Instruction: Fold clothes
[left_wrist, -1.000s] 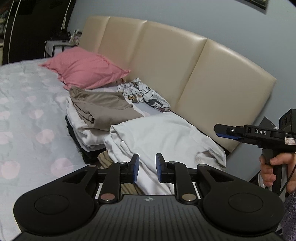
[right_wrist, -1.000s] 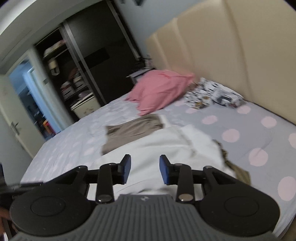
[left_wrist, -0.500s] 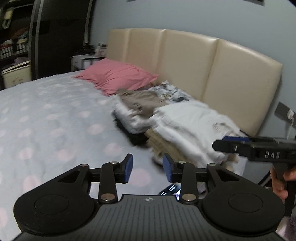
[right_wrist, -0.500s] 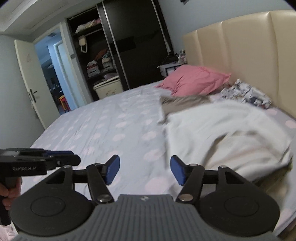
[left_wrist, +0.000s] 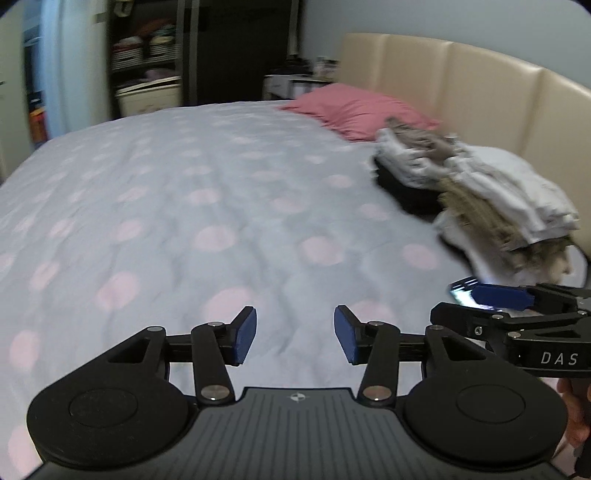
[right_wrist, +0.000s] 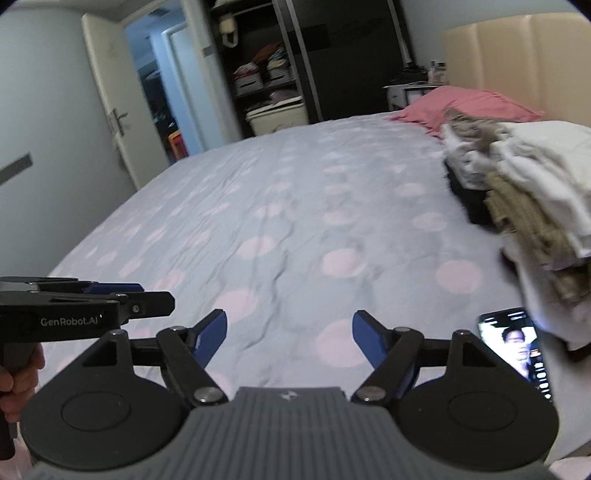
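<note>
A pile of folded clothes (left_wrist: 487, 195) in white, tan and black lies at the right side of the bed, by the headboard; the same pile (right_wrist: 524, 188) fills the right of the right wrist view. My left gripper (left_wrist: 294, 339) hangs open over the bare spotted bedspread (left_wrist: 184, 206), holding nothing. My right gripper (right_wrist: 289, 334) is open wide and empty, also over the bedspread (right_wrist: 295, 221). Each gripper shows in the other's view: the right gripper (left_wrist: 517, 314) at the right edge, the left gripper (right_wrist: 92, 306) at the left edge.
A pink pillow (left_wrist: 354, 110) lies against the beige headboard (left_wrist: 461, 88). A lit phone (right_wrist: 517, 350) rests on the bed near the pile. Dark wardrobe shelves (right_wrist: 273, 77) and an open door (right_wrist: 110, 103) stand beyond the bed's far side.
Both grippers have pulled back from the clothes pile and swung left toward the open bedspread. Their jaws have opened wider, the right more than the left.
</note>
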